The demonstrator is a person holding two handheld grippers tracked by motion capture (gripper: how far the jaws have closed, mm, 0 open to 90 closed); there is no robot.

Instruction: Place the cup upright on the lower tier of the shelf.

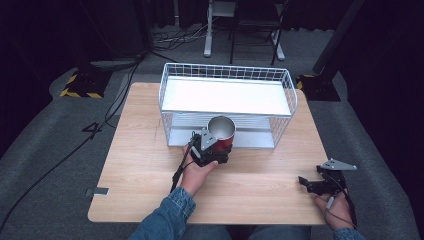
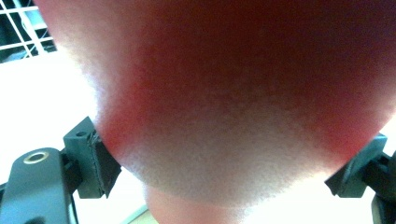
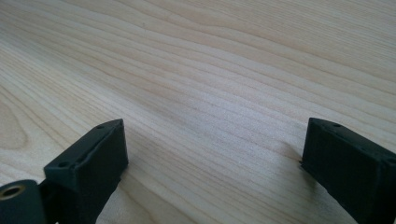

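1. The left tool (image 1: 216, 150), at centre frame in the high view, is clamped on one red cup (image 1: 222, 131), carried at the front of the wire basket (image 1: 170, 82).
2. The cup looks not yet set down; whether it goes inside the basket is likely but unclear.
3. The right tool (image 3: 215, 158), at lower right, stands open and empty over the surface (image 1: 140, 150).
4. Count: one cup, one basket, two tools.

A light wooden table (image 1: 150, 150) stands on grey floor (image 1: 45, 150). On the table's far half sits a white wire rack (image 1: 227, 102). A small grey tab (image 1: 98, 191) lies at the near left edge.
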